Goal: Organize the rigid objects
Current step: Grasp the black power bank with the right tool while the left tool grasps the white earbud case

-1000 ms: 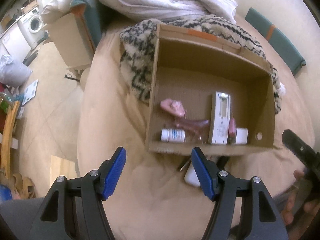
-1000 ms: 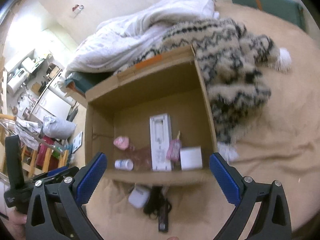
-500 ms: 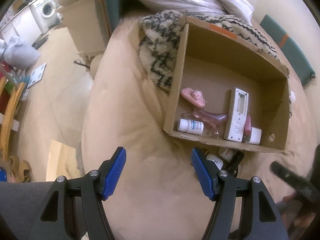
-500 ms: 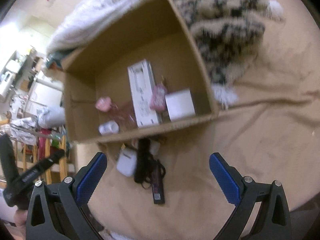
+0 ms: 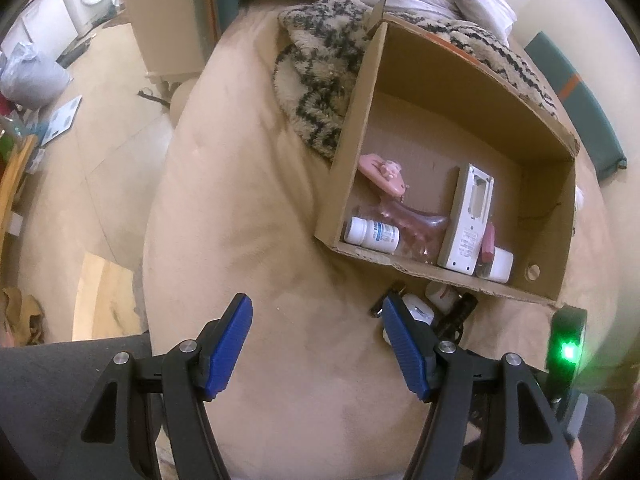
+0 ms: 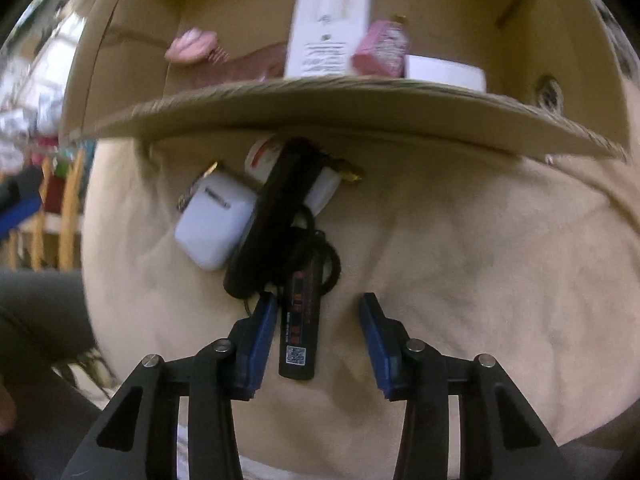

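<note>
Fig.: R gripper [image 6: 318, 322] over black tube [image 6: 299, 320], near cardboard box [image 5: 340, 184].
Jaws just narrowing round tube, right pad not touching yet; L gripper [image 5: 316, 346] apart, empty, above beige cover [image 5: 280, 264].

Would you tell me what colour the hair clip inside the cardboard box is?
Pink. The hair clip shows best in the left wrist view.

One cardboard box [image 5: 352, 120]; one white pill bottle [image 5: 372, 234]; two grippers.
</note>
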Available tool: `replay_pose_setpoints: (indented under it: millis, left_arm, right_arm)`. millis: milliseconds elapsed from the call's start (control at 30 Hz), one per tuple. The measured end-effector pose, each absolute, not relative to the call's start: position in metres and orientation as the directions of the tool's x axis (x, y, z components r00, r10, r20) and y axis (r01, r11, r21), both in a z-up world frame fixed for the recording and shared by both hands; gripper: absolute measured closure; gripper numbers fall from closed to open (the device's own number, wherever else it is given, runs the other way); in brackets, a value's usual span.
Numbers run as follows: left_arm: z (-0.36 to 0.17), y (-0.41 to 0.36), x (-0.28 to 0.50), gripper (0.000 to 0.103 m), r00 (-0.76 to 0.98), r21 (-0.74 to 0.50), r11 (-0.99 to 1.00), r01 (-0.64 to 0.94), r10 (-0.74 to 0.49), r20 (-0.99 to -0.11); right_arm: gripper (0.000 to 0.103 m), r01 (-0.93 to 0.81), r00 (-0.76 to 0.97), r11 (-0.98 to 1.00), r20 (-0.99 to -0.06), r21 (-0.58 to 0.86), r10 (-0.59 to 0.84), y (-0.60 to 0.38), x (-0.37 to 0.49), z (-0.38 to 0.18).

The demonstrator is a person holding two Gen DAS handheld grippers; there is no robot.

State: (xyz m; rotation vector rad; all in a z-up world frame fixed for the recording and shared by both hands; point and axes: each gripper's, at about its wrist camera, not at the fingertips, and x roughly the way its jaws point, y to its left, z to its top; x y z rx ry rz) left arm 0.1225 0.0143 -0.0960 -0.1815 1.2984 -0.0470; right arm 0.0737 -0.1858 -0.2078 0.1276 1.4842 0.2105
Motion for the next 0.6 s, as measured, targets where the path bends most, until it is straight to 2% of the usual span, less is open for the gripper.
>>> replay_pose_setpoints:
  millis: [100,133,333,600]
  left_arm:
    - [-0.097,0.016,0.122,0.038,0.267,-0.162,0.984,-0.07,-0.138,-0.954]
    - [-0.097,0.016,0.122,0.038,0.265,-0.161,0.984,-0.071,-0.137,-0.955]
    - [-0.104,0.012,0.123,0.038,0.249,-0.134,0.989,-0.061,-0.115,-0.961]
    - [-0.104,0.006,0.124,0.038,0.242,-0.138,0.99,-0.042,-0.124,-0.962]
  right_arm:
    - [0.071,-0.094,0.08,0.979,-0.979,0.18,0.188,-0.18,0.07,-0.207]
    - [0.082,-0.102,0.083,0.979,-0.979,0.177,0.186,-0.179,0.068,-0.206]
    - [0.082,-0.083,0.07,0.971,-0.971,0.223,0.228,-0.191,0.049,-0.194]
    - [0.082,-0.068,0.115,0.953,-0.947,0.295,0.301,-0.21,0.022,-0.15]
